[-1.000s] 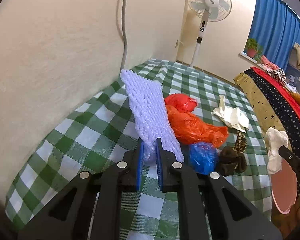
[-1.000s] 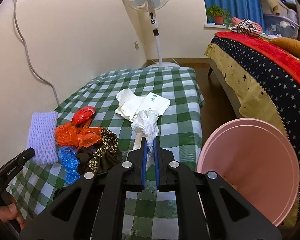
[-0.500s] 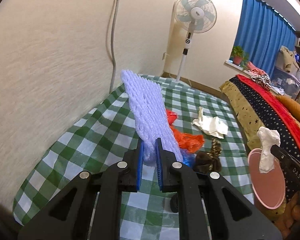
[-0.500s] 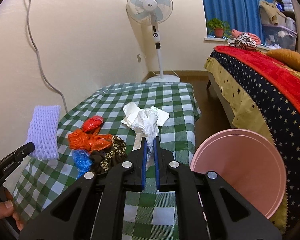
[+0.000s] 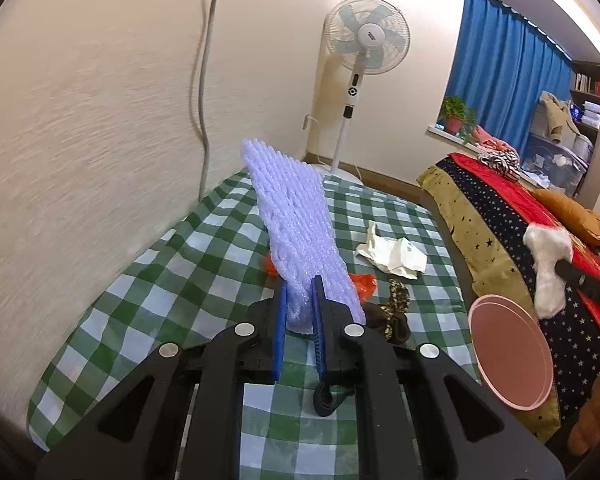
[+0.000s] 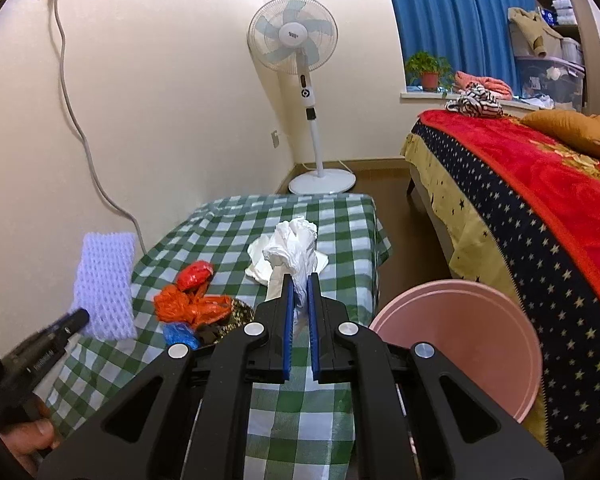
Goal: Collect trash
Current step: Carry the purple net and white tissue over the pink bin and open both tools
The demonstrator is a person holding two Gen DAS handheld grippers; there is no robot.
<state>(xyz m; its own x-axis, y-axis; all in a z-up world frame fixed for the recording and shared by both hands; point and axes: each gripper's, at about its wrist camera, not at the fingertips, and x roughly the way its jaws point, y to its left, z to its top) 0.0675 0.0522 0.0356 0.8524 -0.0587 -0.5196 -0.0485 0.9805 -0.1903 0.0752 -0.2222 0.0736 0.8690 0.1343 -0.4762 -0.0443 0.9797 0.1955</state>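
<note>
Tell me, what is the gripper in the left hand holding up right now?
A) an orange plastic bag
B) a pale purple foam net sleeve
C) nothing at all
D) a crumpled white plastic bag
B: in the left wrist view the left gripper has its blue pads closed on the lower end of the pale purple foam net, which stands up above the checked tablecloth.

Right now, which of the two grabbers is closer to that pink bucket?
Right. The right gripper, clamping a white plastic bag, is beside the pink bucket, close above its rim. The left gripper, holding the foam net, is farther off over the checked table.
</note>
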